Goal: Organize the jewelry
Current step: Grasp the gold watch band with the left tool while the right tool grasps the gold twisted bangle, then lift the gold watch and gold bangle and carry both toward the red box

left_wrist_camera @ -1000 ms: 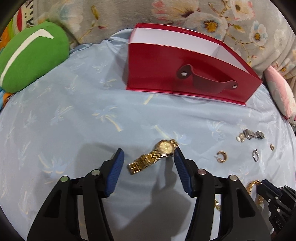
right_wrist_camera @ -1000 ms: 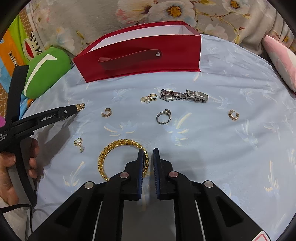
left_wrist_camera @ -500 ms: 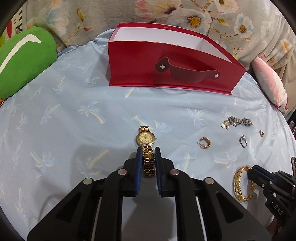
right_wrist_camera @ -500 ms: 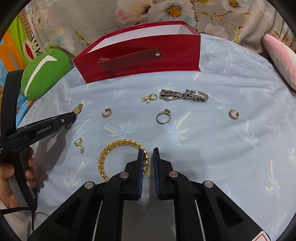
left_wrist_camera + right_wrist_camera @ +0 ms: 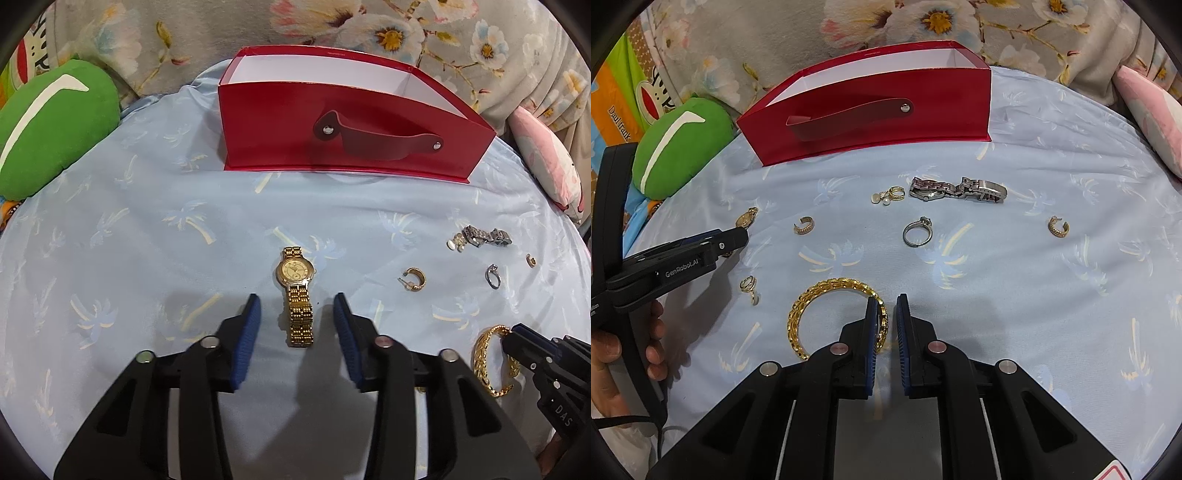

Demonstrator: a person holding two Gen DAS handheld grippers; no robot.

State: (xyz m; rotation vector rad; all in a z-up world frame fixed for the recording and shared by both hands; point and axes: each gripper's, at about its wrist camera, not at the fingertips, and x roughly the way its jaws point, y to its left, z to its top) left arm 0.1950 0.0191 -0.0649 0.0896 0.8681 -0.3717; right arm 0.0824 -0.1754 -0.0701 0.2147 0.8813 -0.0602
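Observation:
A gold watch (image 5: pixel 298 295) lies flat on the blue cloth, its strap between the fingers of my open left gripper (image 5: pixel 297 308), untouched. My right gripper (image 5: pixel 886 314) is shut on the rim of a gold bangle (image 5: pixel 812 306) resting on the cloth; the bangle also shows in the left wrist view (image 5: pixel 484 350). A red open box (image 5: pixel 343 133) stands at the back. A silver watch (image 5: pixel 956 189), a silver ring (image 5: pixel 916 232), gold hoop earrings (image 5: pixel 804 225) and a pearl earring (image 5: pixel 886 195) lie scattered.
A green cushion (image 5: pixel 48 125) sits at the back left, a pink cushion (image 5: pixel 546 162) at the right. Floral fabric lies behind the box. A small ring (image 5: pixel 749 285) lies left of the bangle. The left gripper's arm (image 5: pixel 676 258) reaches in from the left.
My left gripper was open around the slanted watch, shut on its strap and turned it straight, and has now opened and let it go. My right gripper stays shut on the bangle.

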